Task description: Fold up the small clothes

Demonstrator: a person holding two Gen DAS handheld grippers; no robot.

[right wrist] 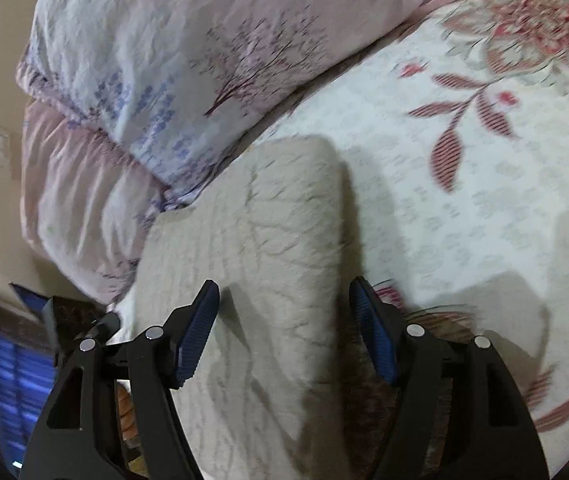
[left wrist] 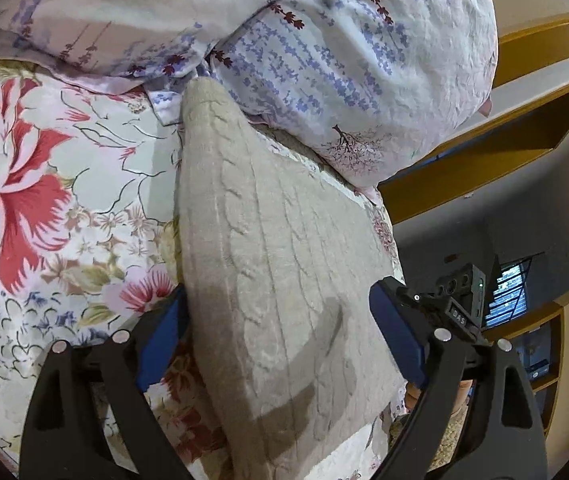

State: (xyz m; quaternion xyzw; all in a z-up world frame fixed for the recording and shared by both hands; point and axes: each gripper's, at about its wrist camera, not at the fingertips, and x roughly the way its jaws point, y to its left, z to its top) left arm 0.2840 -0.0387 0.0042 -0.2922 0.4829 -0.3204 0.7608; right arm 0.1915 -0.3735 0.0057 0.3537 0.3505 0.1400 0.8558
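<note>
One marking shows: pale characters, roughly "IBAS" but too small to be sure, on the small black boxy device [left wrist: 460, 314] at about three o'clock in the left wrist view.

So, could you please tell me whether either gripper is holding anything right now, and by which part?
Nothing is held: both the left gripper and right gripper stand open over the folded beige knit garment.

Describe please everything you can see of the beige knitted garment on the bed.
The beige knitted garment looks like thick, soft cable-knit wool, folded into a long, flat, layered strip. It lies on the floral bedsheet, its far end against the lavender-print pillows. The left claw and the right claw each stand open astride its near part; no pad visibly presses it. Claw shadows fall across it.
</note>
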